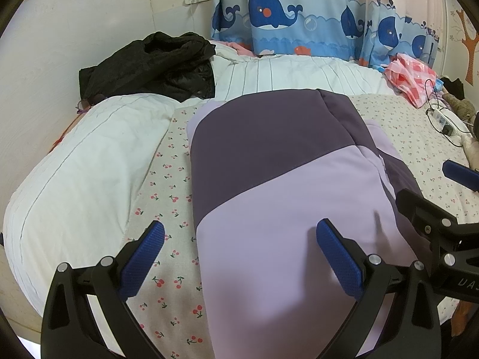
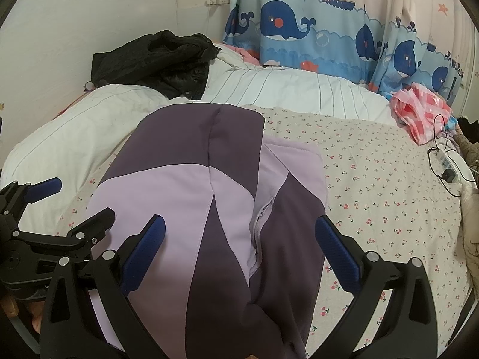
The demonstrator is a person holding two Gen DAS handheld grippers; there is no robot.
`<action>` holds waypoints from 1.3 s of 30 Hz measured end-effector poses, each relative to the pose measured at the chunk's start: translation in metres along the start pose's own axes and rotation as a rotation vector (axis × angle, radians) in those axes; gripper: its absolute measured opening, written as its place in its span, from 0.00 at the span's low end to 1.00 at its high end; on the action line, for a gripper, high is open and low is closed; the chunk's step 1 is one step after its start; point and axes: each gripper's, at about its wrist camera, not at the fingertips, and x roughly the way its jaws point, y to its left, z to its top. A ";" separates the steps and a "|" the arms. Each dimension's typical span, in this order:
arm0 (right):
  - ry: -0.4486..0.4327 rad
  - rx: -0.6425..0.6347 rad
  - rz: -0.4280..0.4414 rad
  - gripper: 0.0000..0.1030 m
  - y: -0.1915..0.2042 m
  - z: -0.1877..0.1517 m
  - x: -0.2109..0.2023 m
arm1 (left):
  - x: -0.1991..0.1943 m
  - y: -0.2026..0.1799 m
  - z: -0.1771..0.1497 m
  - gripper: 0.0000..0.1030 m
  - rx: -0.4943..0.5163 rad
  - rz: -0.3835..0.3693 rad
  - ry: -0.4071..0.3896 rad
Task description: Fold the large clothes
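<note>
A big purple jacket (image 2: 209, 197) lies partly folded in the middle of the bed (image 2: 389, 203), on the sheet with little cherries. It has dark purple and light purple patches. The left gripper (image 1: 239, 257) hangs over the near end of the jacket with its blue pads (image 1: 338, 257) spread wide apart, pinching nothing. The right gripper (image 2: 239, 254) hangs over the jacket's zipper side, also spread wide and holding nothing. A white quilt (image 1: 74, 173) is bunched along the left and far edges of the bed. A black coat (image 1: 149, 62) sits on the quilt near the far left corner. A pink checked bag (image 2: 419, 110) lies by the far right edge, next to a power strip (image 2: 446, 164). A whale curtain (image 1: 299, 15) hangs behind the bed.
</note>
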 end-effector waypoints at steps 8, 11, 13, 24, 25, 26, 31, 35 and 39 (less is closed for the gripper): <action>-0.001 -0.001 -0.002 0.94 0.002 0.000 -0.001 | -0.001 0.000 0.001 0.94 0.003 0.007 -0.005; -0.002 -0.001 -0.003 0.94 0.002 0.000 -0.002 | -0.001 0.000 0.001 0.94 0.002 0.008 -0.008; -0.002 -0.003 -0.004 0.94 0.002 0.000 -0.002 | -0.001 0.000 0.001 0.94 0.002 0.009 -0.007; -0.001 -0.001 -0.005 0.94 0.003 -0.001 -0.002 | -0.003 -0.001 -0.001 0.94 -0.003 0.003 -0.006; -0.001 0.000 -0.004 0.94 0.003 0.000 -0.002 | -0.002 0.000 0.000 0.94 -0.003 0.003 -0.005; -0.001 -0.001 -0.004 0.94 0.004 0.000 -0.002 | -0.003 -0.001 -0.001 0.94 -0.004 0.004 -0.006; -0.001 -0.001 -0.004 0.94 0.004 0.000 -0.002 | -0.003 0.000 -0.001 0.94 -0.004 0.004 -0.005; -0.001 0.000 -0.004 0.94 0.004 -0.001 -0.002 | -0.003 -0.002 -0.003 0.94 -0.004 0.006 -0.005; 0.001 0.001 0.000 0.94 0.004 0.000 -0.001 | -0.003 -0.002 -0.004 0.94 -0.006 0.005 -0.002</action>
